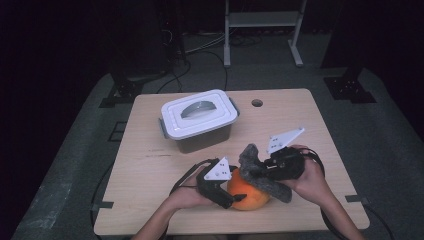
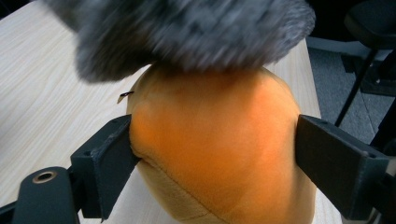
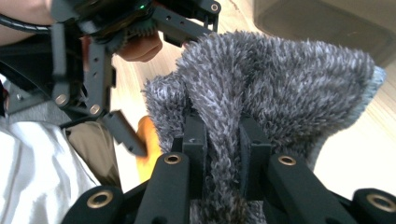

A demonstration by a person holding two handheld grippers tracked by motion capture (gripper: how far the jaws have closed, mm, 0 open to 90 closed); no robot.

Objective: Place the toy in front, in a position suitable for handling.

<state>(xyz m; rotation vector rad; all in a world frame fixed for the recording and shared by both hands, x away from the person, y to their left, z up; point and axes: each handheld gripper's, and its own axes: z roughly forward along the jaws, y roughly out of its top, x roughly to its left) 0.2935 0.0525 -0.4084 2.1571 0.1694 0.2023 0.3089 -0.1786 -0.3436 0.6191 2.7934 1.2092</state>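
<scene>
i have the left gripper [image 1: 235, 199] clamped on the orange plush ball [image 1: 250, 192], one jaw pressing each side; the ball sits on the table [image 1: 150, 170] near its front edge, a little right of the middle. my right gripper [image 1: 260, 167] has its jaws pressed together, pinching a fold of the grey furry cloth [image 1: 260, 172], which drapes over the ball's top. a lidded plastic box [image 1: 199, 119] stands well apart, toward the back edge.
</scene>
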